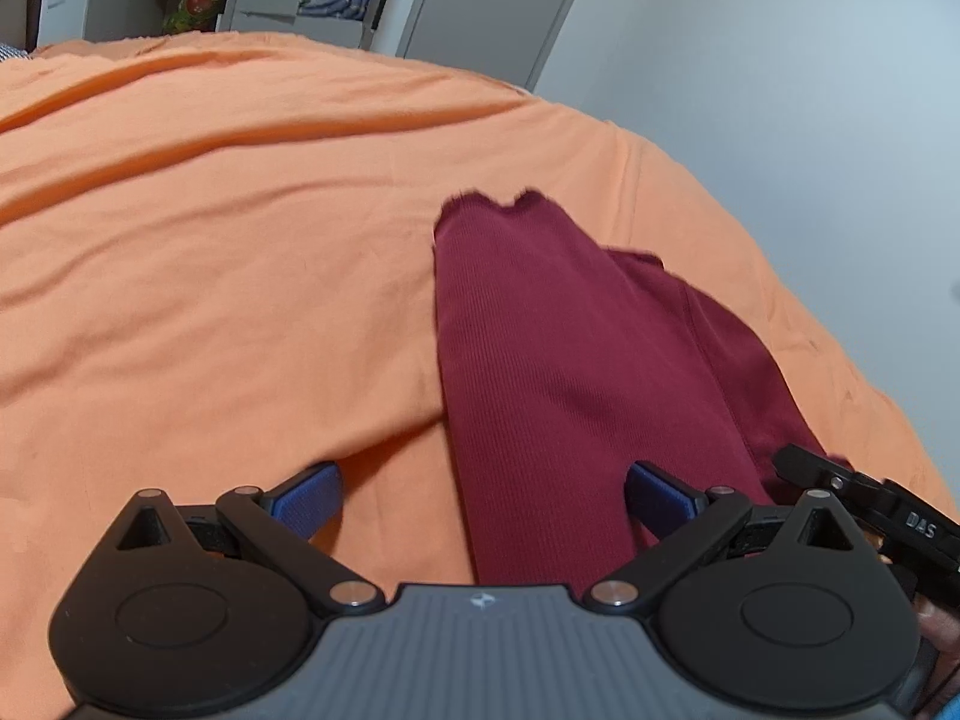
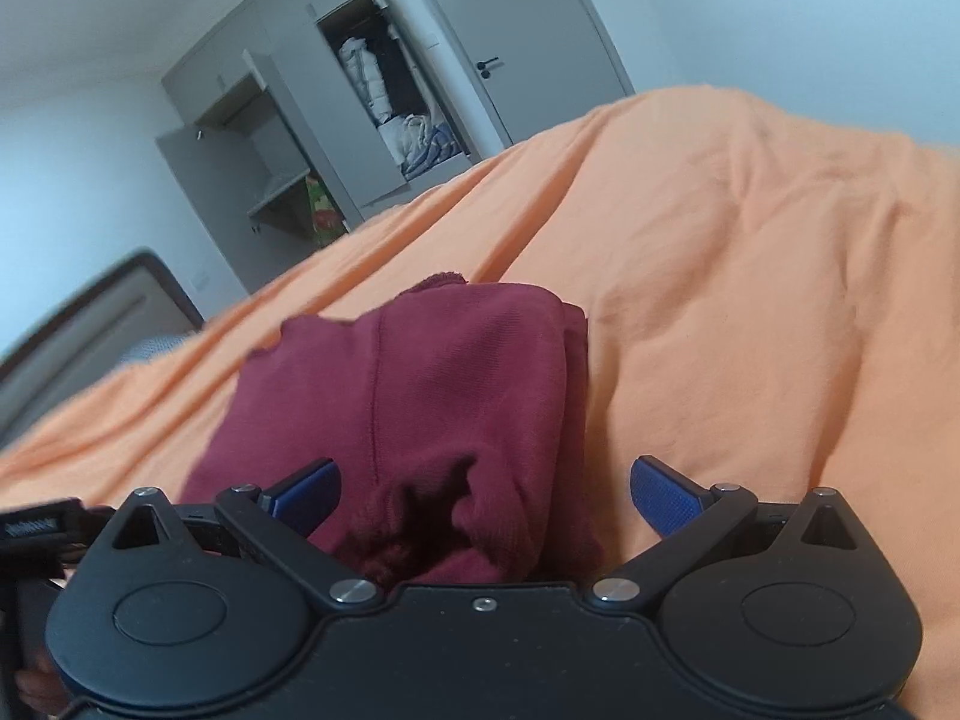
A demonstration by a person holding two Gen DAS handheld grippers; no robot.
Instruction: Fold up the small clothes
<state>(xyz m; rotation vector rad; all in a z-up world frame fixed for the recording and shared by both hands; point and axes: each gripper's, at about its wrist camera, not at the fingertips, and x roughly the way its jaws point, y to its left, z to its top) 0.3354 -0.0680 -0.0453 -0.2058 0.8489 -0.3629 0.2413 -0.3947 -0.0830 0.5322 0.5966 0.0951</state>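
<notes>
In the left wrist view, a dark red ribbed knit garment (image 1: 558,372) runs from the bottom centre of the frame up to the middle, lying on a wrinkled orange bedsheet (image 1: 210,228). The left gripper (image 1: 483,498) sits at the bottom edge with its blue-padded fingers (image 1: 309,495) spread wide; the cloth passes between them, nearer the right pad, and nothing is pinched. The other tool's black tip shows at the lower right, at the cloth's edge.

In the right wrist view, the same garment (image 2: 432,396) fills the centre, doubled over with bunched folds at the bottom. The right gripper (image 2: 483,498) is likewise released, pads apart on either side of the bunched end.

The fold seems laid down and let go. Next, I judge, each jaw must close on a near corner or edge to carry another fold.
</notes>
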